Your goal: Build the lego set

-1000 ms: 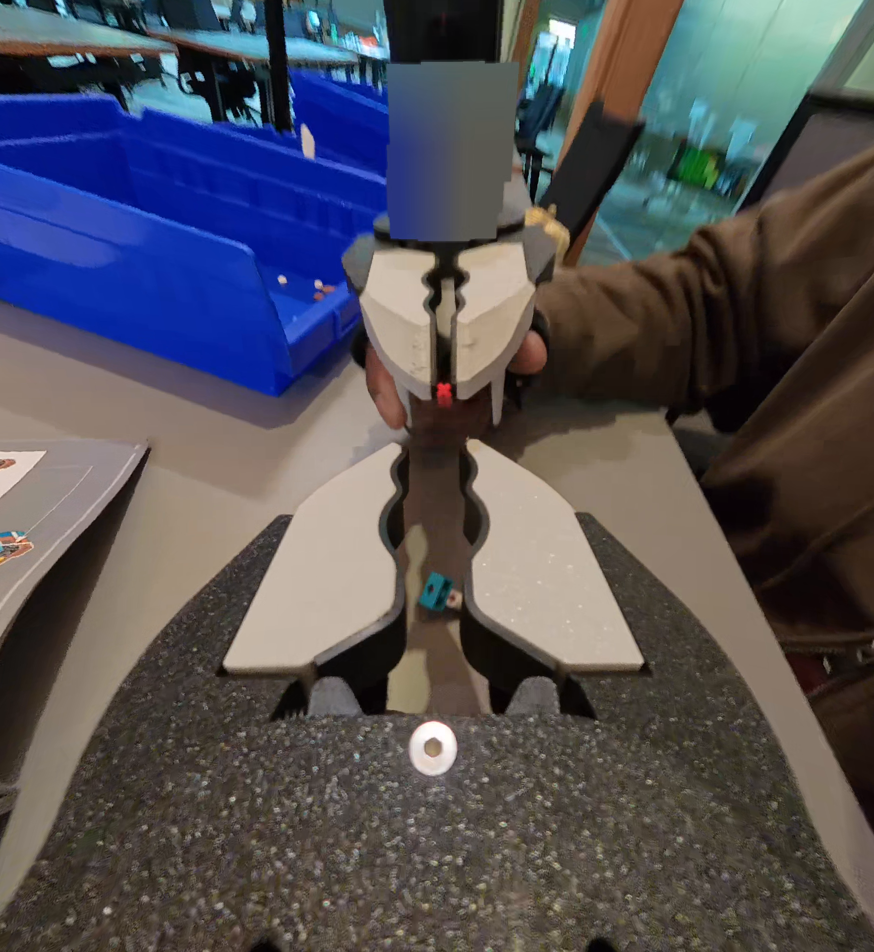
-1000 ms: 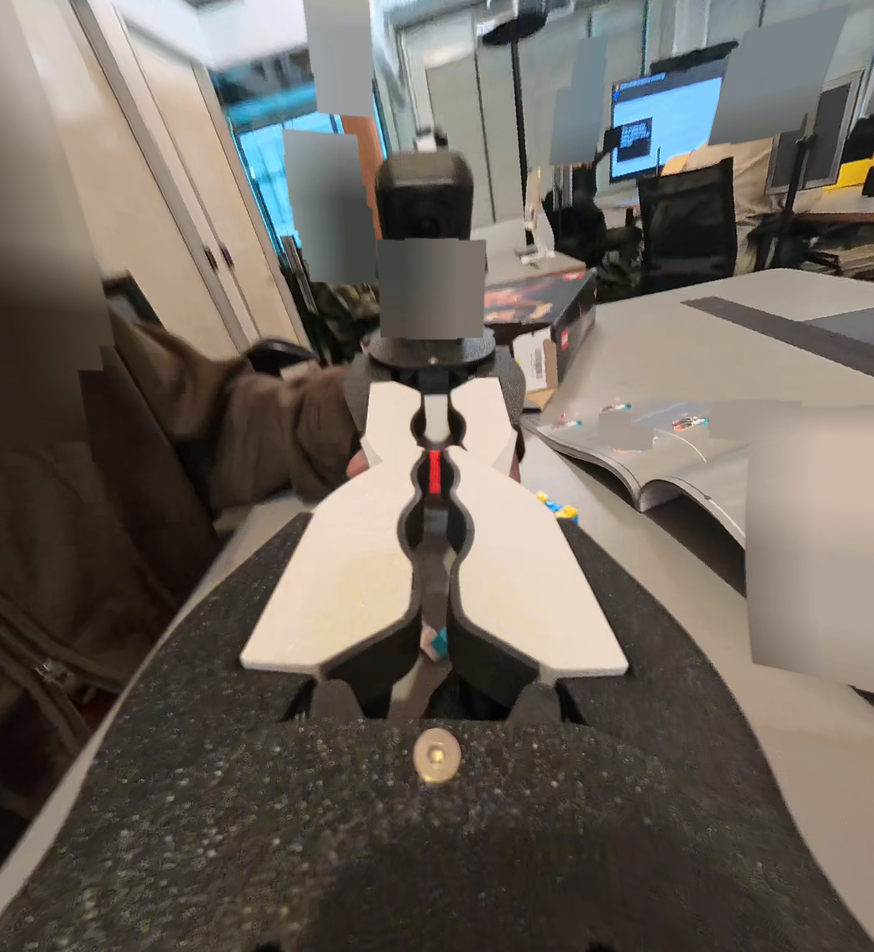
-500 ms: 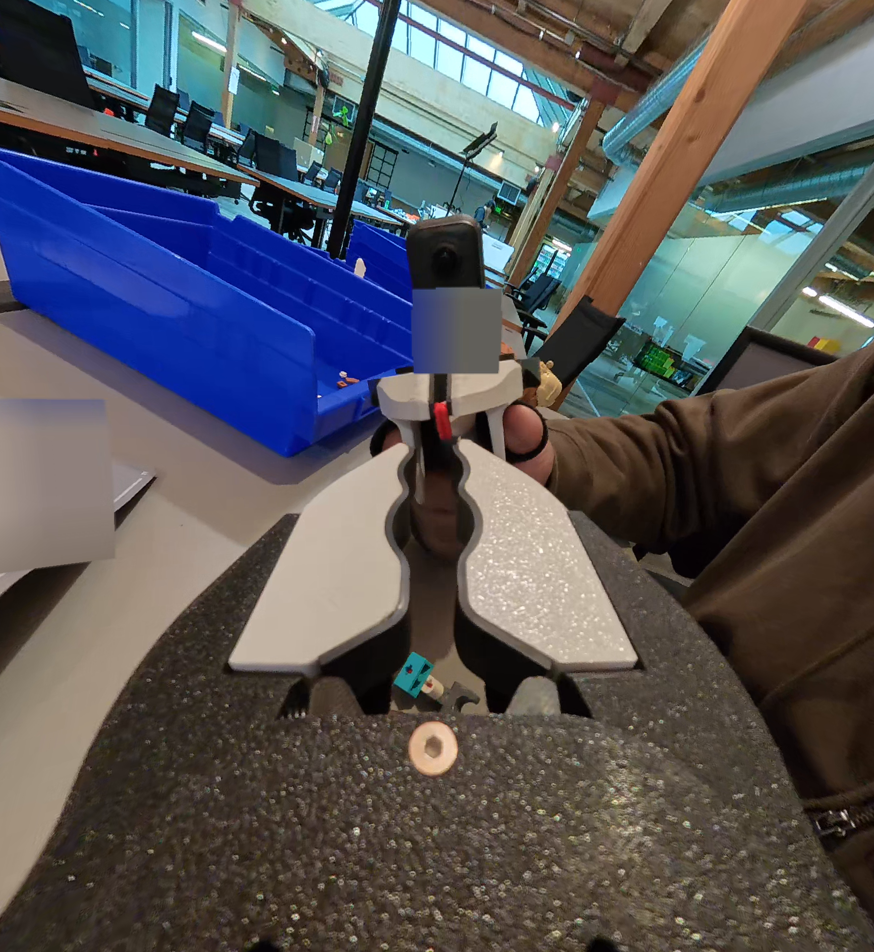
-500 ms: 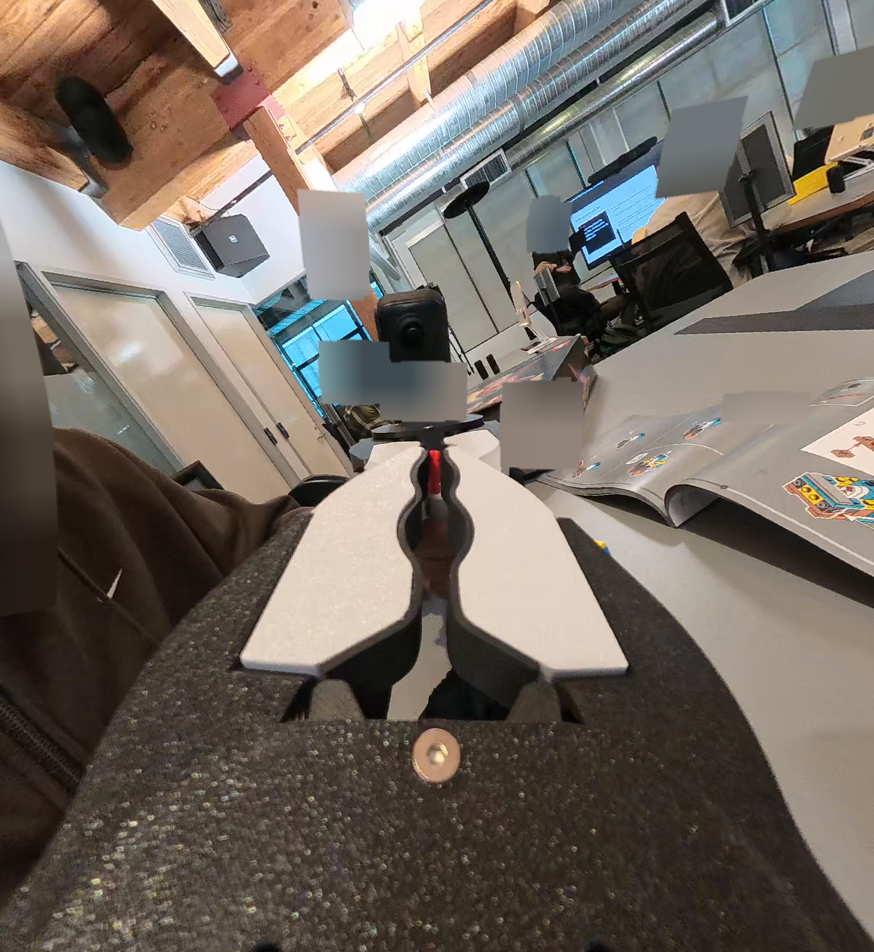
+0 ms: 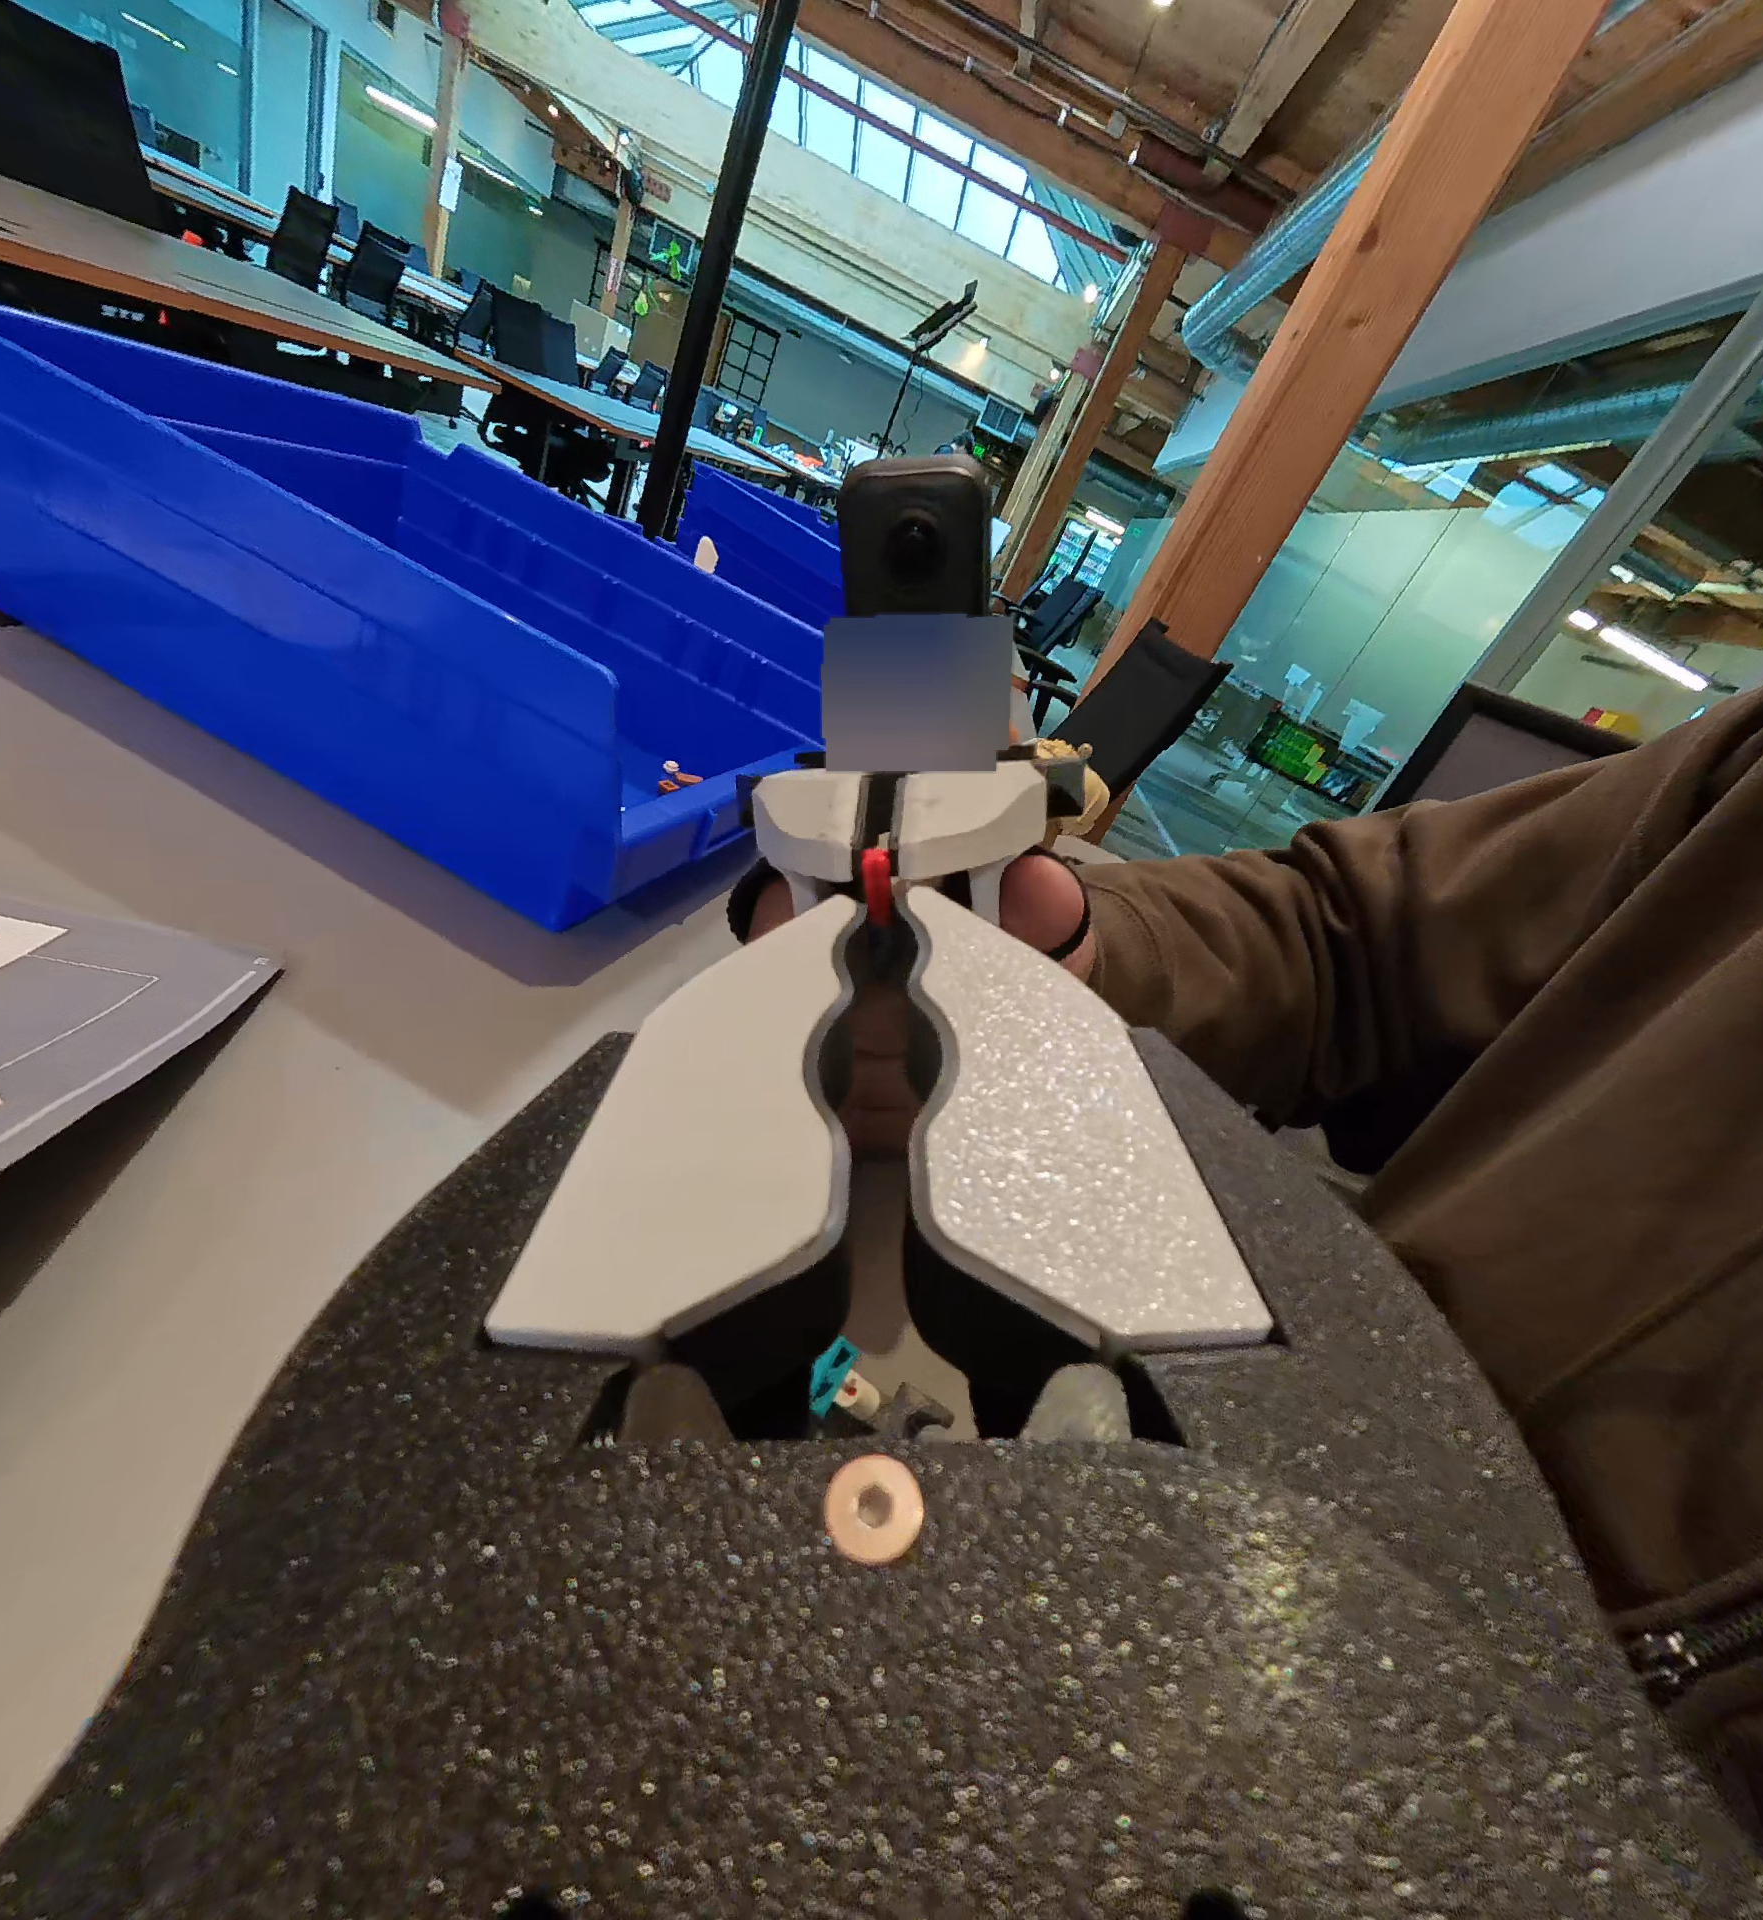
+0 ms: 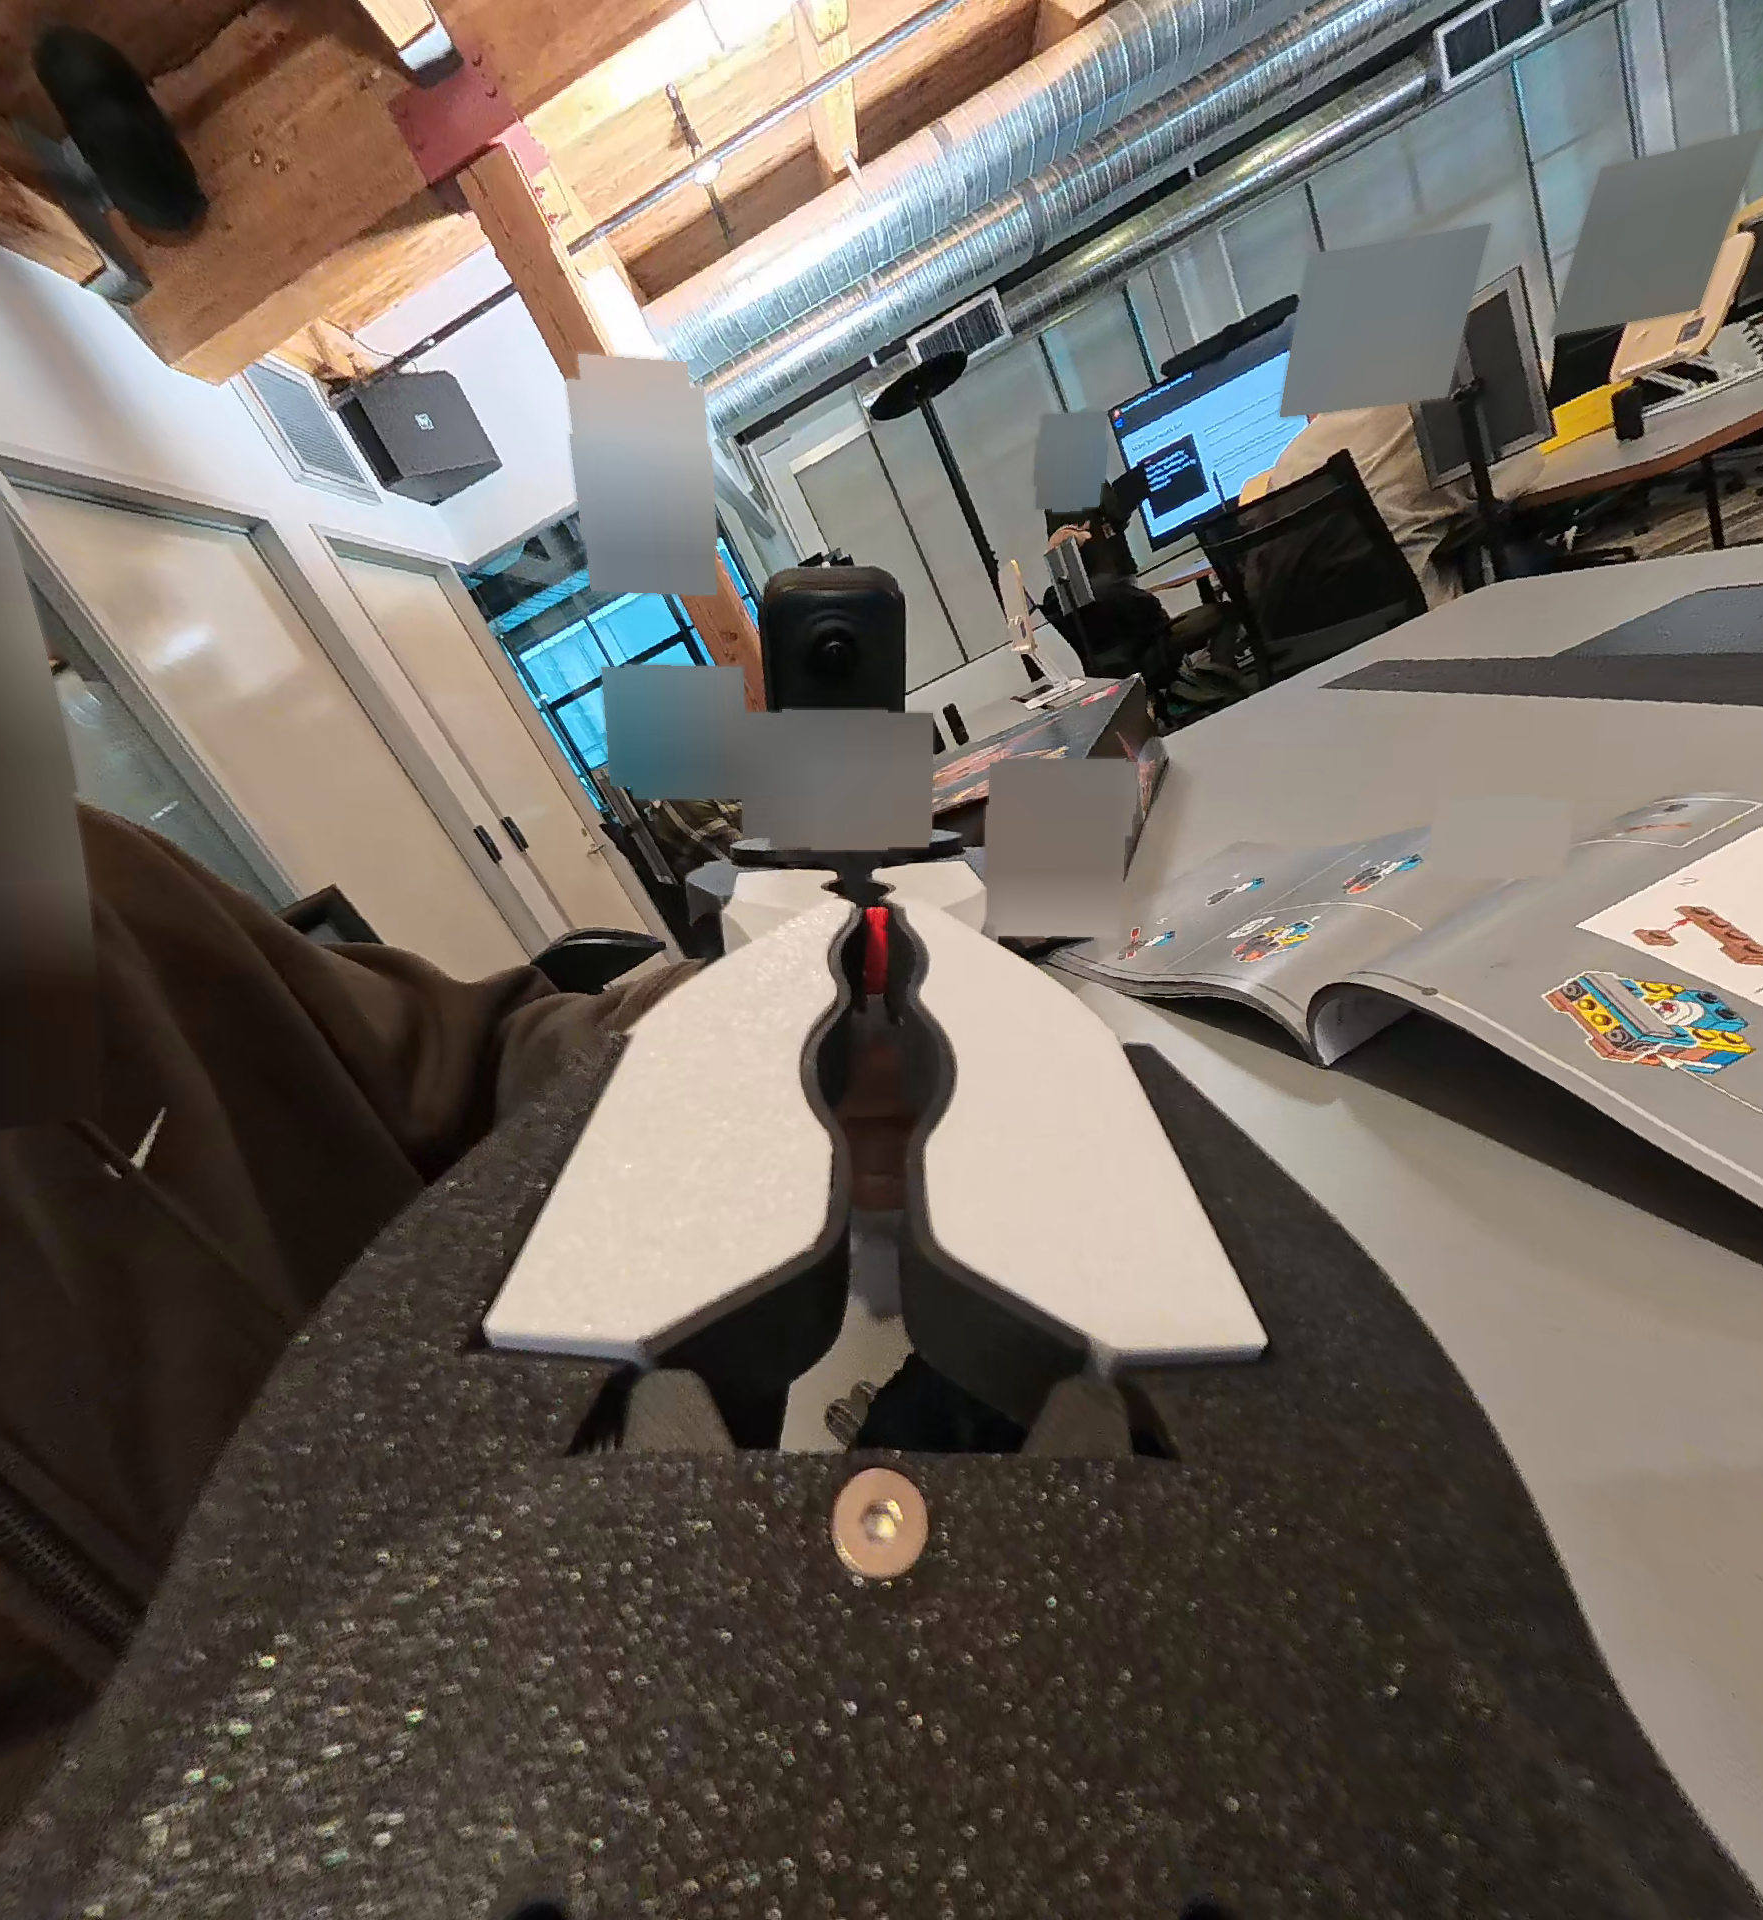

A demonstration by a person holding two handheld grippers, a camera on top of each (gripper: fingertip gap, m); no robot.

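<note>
Two grippers meet tip to tip above the grey table (image 5: 181, 831), each pointing at the other. Your right gripper (image 6: 875, 925) has its jaws drawn narrow around a small red piece (image 6: 875, 951), which stands upright between the tips. From the left wrist view that same red piece (image 5: 875, 883) pokes out of the right gripper's front and reaches down to the tips of your left gripper (image 5: 877, 920). The left jaws are also narrow, with only a thin gap at the tips. You cannot tell from either view whether they grip the red piece or merely touch it.

Your hand (image 5: 1038, 904) wraps the right gripper's handle, and a brown sleeve (image 5: 1479, 987) runs off to the right edge.

Under the left gripper, seen through the gap at the root of its fingers, a teal brick (image 5: 835, 1371) lies on the table. A tiny white part (image 5: 861, 1387) sits just beside it and a grey part (image 5: 913, 1413) next to that.

Several blue bins (image 5: 337, 644) stand on the table to the left, and the nearest holds a few small brown pieces (image 5: 679, 774) in its front corner. An open instruction booklet (image 6: 1479, 987) lies flat to the right of the right gripper, its pages showing coloured build pictures. A dark box (image 6: 1043, 748) rests behind the booklet.
</note>
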